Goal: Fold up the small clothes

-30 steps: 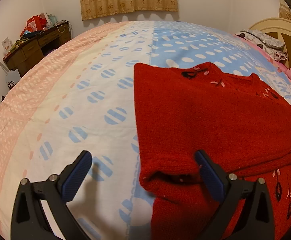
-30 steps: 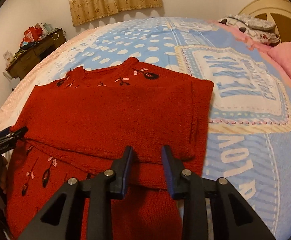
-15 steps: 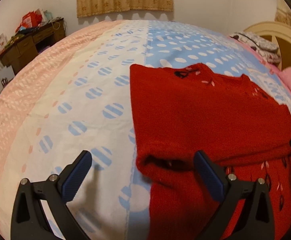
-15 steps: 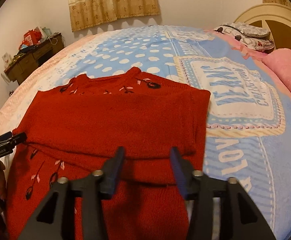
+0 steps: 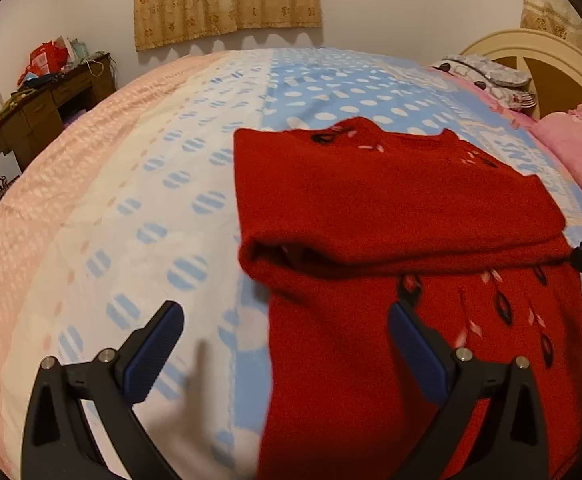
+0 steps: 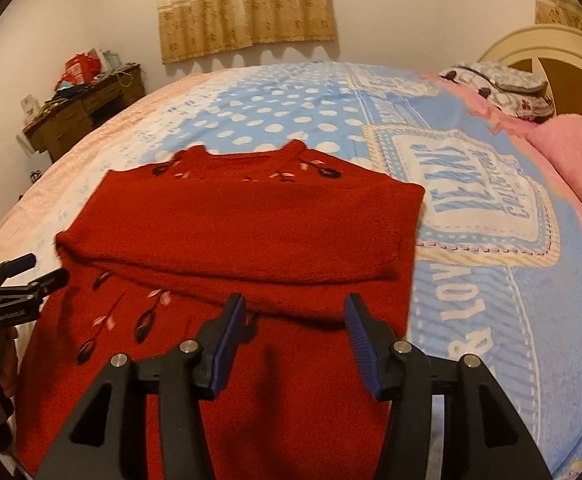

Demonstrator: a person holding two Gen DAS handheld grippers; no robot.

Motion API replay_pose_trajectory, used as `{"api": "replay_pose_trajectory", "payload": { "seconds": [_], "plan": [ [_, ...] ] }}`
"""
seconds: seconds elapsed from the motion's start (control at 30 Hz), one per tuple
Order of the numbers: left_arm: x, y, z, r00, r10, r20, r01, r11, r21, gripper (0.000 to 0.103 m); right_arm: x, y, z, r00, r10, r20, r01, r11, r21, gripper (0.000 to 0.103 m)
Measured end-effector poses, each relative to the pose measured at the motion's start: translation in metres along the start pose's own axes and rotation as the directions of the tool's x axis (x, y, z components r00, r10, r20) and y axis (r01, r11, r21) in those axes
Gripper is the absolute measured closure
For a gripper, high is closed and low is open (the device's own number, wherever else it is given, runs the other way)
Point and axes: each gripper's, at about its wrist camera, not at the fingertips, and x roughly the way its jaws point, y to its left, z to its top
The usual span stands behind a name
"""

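A red knit sweater (image 5: 395,208) with embroidered flowers lies flat on the bed, both sleeves folded across its chest. It also shows in the right wrist view (image 6: 251,224). My left gripper (image 5: 287,328) is open and empty, above the sweater's left edge near the folded sleeve. My right gripper (image 6: 295,320) is open and empty, just above the lower body of the sweater, below the sleeve fold. The left gripper's tips show at the left of the right wrist view (image 6: 31,270).
The bed has a pink, white and blue dotted cover (image 5: 131,208) with a printed panel (image 6: 475,184). Pink and grey pillows (image 6: 571,152) lie by the headboard (image 5: 539,56) at right. A cluttered wooden desk (image 5: 47,96) stands by the far left wall.
My right gripper has opened and let go of the sleeve fold, pulling back toward the hem. My left gripper stayed open and drew back and up a little.
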Motion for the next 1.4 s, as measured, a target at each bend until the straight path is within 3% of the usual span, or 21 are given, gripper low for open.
{"api": "replay_pose_trajectory", "payload": {
  "seconds": [0.4, 0.77, 1.4],
  "plan": [
    [-0.032, -0.012, -0.045, 0.999, -0.041, -0.022, 0.042, 0.999, 0.018, 0.000, -0.029, 0.023, -0.052, 0.998, 0.049, -0.034, -0.050, 0.998, -0.033, 0.049],
    [-0.055, -0.021, -0.086, 0.996, -0.070, -0.051, 0.072, 0.996, 0.047, 0.000, -0.053, 0.036, -0.106, 0.996, 0.022, -0.087, -0.029, 0.996, -0.084, 0.048],
    [-0.082, -0.006, -0.135, 0.994, -0.086, -0.063, 0.087, 0.996, 0.011, 0.000, -0.085, 0.033, -0.157, 0.990, 0.030, -0.139, -0.033, 0.999, -0.019, 0.045]
  ]
}}
